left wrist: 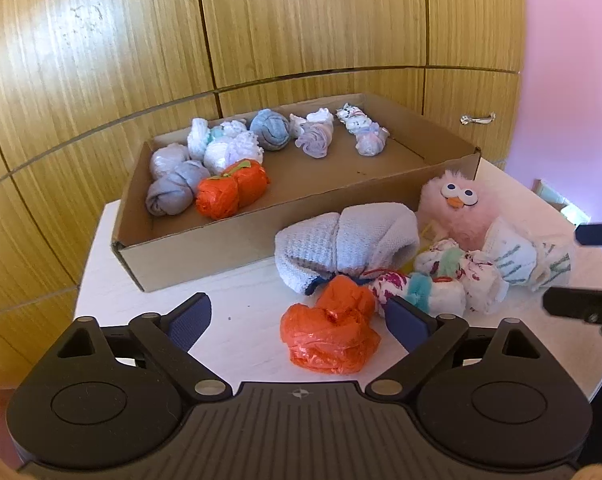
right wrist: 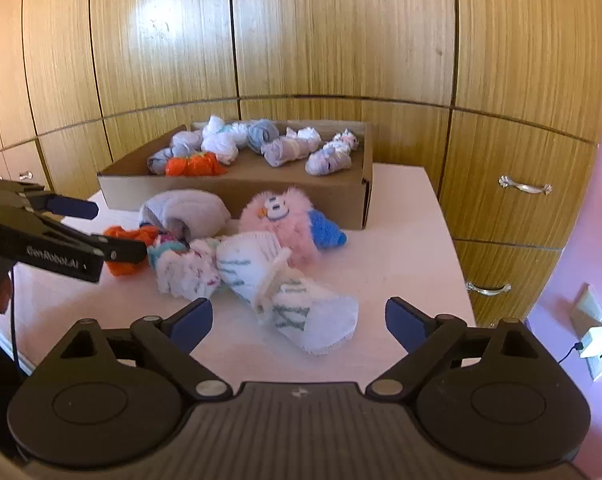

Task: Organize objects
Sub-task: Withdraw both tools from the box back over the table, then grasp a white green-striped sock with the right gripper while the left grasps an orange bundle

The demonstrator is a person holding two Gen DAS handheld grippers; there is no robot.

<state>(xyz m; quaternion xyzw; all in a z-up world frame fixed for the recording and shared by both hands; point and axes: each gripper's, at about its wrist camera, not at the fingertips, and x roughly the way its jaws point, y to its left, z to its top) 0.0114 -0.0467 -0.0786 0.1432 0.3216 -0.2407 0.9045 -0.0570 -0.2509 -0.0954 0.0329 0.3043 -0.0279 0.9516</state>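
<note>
A cardboard box point(left wrist: 205, 248) on the white table point(left wrist: 245, 320) holds several rolled sock bundles, one of them orange point(left wrist: 231, 188). In front of it lies a loose pile: an orange bundle point(left wrist: 331, 334), a grey-white knit bundle point(left wrist: 345, 246), patterned white socks point(left wrist: 453, 276) and a pink fluffy owl toy point(left wrist: 457, 204). My left gripper point(left wrist: 299, 320) is open, its jaws either side of the orange bundle. My right gripper point(right wrist: 299, 320) is open over a white sock with green stripes point(right wrist: 297, 300). The box point(right wrist: 301, 196), the owl point(right wrist: 279, 222) and the left gripper point(right wrist: 97, 232) also show in the right wrist view.
Wooden cupboard doors point(left wrist: 301, 20) stand behind the table, with metal drawer handles point(right wrist: 525, 188) to the right. A pink wall with a socket and plugged charger point(right wrist: 593, 340) is at the far right. The right gripper's fingers point(left wrist: 581, 304) reach in at the left view's right edge.
</note>
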